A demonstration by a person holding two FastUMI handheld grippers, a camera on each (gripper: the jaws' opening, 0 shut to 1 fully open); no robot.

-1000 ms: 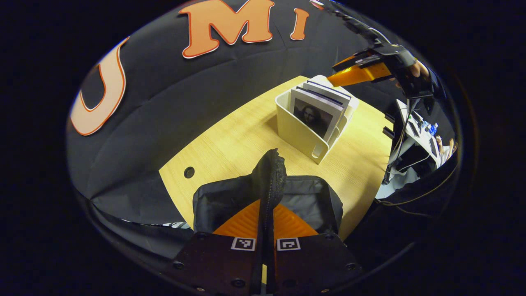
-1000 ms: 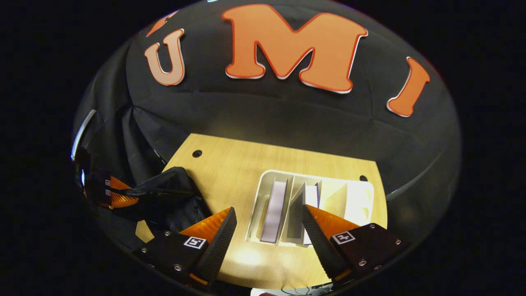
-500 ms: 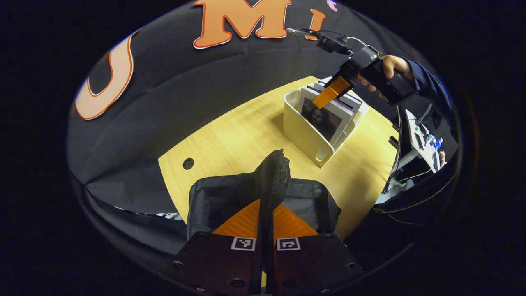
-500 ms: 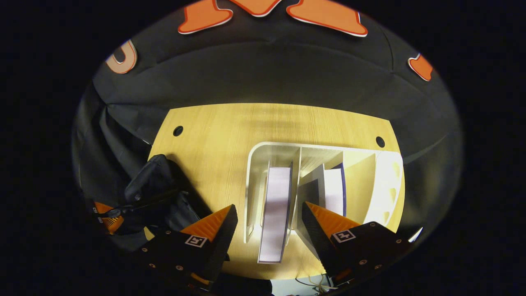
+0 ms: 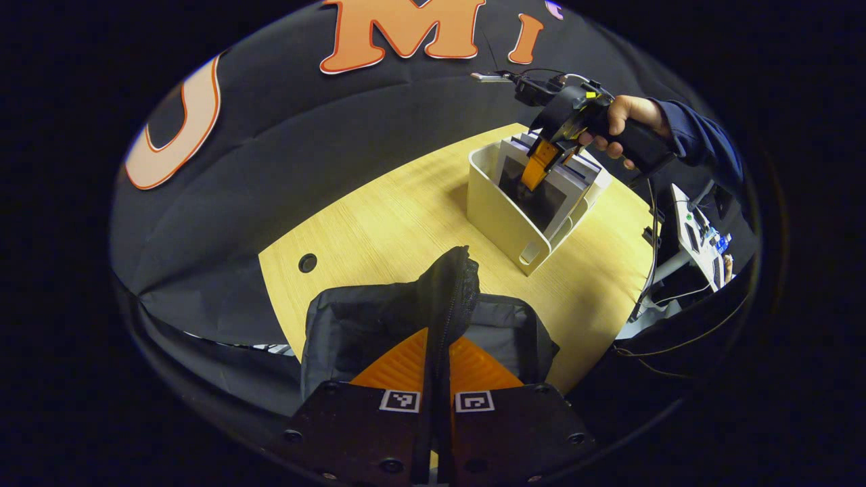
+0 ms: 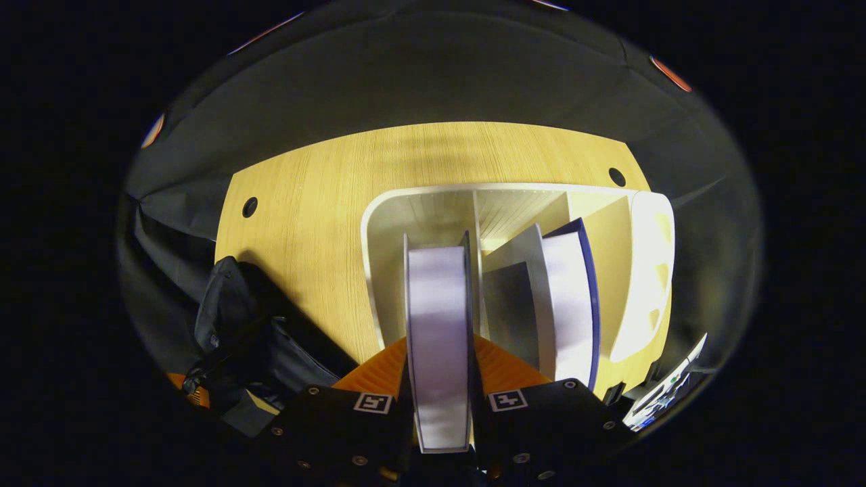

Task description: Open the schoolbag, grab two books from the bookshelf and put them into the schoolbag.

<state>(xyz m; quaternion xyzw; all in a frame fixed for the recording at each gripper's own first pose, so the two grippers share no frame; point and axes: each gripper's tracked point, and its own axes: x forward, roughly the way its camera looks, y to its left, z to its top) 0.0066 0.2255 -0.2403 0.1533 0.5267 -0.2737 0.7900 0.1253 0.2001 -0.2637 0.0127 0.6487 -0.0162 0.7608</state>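
Your right gripper (image 6: 440, 379) clamped the white-edged book (image 6: 438, 338) in the cream plastic bookshelf (image 6: 385, 270); your left gripper (image 5: 438, 368) pinched the black fabric schoolbag's (image 5: 358, 325) zippered edge.

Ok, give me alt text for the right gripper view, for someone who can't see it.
The right gripper is closed on a book standing in a white bookshelf on a wooden table. Another book leans in the next slot; the black schoolbag sits lower left.
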